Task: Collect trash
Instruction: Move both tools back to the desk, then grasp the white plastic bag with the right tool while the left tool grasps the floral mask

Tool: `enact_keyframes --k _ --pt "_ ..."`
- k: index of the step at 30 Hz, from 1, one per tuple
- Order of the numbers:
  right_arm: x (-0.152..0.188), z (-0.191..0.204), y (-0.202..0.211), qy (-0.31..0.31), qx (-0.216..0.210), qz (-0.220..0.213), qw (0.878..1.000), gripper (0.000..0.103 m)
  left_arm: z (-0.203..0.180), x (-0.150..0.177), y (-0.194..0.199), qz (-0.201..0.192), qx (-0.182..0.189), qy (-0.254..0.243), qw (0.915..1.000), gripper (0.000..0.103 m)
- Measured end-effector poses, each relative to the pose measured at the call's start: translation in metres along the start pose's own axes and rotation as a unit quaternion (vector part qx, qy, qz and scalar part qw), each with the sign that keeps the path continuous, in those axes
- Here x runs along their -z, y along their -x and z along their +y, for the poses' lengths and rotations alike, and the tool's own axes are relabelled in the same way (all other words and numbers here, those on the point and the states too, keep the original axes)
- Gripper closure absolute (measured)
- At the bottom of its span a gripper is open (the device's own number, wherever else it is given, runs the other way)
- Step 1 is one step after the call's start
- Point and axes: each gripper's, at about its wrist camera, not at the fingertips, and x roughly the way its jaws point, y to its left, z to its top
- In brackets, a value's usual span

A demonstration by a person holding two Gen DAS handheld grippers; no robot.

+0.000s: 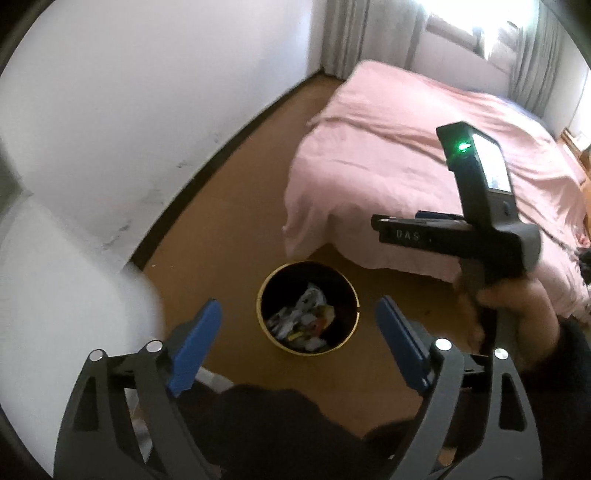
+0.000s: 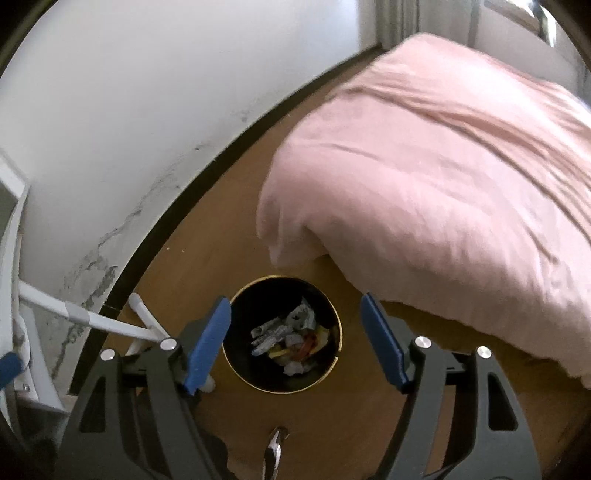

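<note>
The trash (image 2: pixel 290 341), a heap of crumpled grey-white papers with yellow and red scraps among them, lies at the bottom of a round black bin (image 2: pixel 282 332) with a thin gold rim. The bin stands upright on the brown floor (image 2: pixel 207 229), just off the foot corner of a bed (image 2: pixel 443 177) covered in a pink spread that hangs down close to the bin's far side.

Both tools look down on the bin from above. The left tool (image 1: pixel 297 332) has its blue pads spread wide apart with nothing between them, the bin's mouth showing in the gap. The right tool (image 2: pixel 295 332) is likewise wide apart and holds nothing, framing the bin in its own view. In the left wrist view the right tool's dark body (image 1: pixel 480 206), a green light lit on it, sits to the right above the bed edge, gripped by a hand (image 1: pixel 517 314).

To the left of the bin a white metal frame (image 2: pixel 92 317) with slanted legs stands against the scuffed white wall (image 2: pixel 129 110) and its dark baseboard. Grey curtains (image 1: pixel 347 33) hang at the far end of the room.
</note>
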Motion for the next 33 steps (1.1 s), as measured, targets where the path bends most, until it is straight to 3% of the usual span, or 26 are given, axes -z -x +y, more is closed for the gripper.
enact_keyframes --k 4,8,11,14,15,16,20,23,26,30,33 --pt "0.003 0.044 0.044 0.038 -0.029 -0.051 0.998 0.032 0.047 0.029 0.063 -0.034 -0.044 0.04 0.9976 0.012" --pt "0.015 0.124 0.089 0.11 -0.093 -0.083 0.986 0.031 0.115 0.068 0.123 -0.056 -0.121 0.099 0.9861 0.012" --pt "0.027 0.186 0.108 0.166 -0.148 -0.077 0.972 0.03 0.173 0.108 0.162 -0.065 -0.176 0.158 0.9695 0.011" --pt "0.042 0.266 0.121 0.229 -0.215 -0.052 0.948 0.03 0.23 0.153 0.193 -0.065 -0.224 0.226 0.9459 0.011" --pt "0.05 0.3 0.125 0.256 -0.234 -0.044 0.937 0.03 0.254 0.173 0.206 -0.064 -0.243 0.264 0.9312 0.011" --pt "0.058 0.331 0.129 0.282 -0.248 -0.037 0.926 0.03 0.267 0.186 0.214 -0.063 -0.251 0.283 0.9236 0.011" --pt "0.092 0.443 0.14 0.369 -0.289 -0.006 0.883 0.03 0.315 0.237 0.247 -0.067 -0.284 0.356 0.8878 0.011" --pt "0.114 0.504 0.144 0.411 -0.295 0.003 0.862 0.03 0.34 0.278 0.27 -0.068 -0.296 0.4 0.8649 0.011" --pt "0.137 0.575 0.14 0.448 -0.301 0.032 0.841 0.03 0.349 0.301 0.282 -0.068 -0.302 0.421 0.8527 0.011" --pt "0.153 0.637 0.126 0.47 -0.283 0.054 0.834 0.03 0.361 0.33 0.289 -0.066 -0.312 0.445 0.8368 0.011" --pt "0.162 0.676 0.114 0.487 -0.267 0.066 0.829 0.03 0.37 0.343 0.29 -0.066 -0.306 0.461 0.8306 0.011"
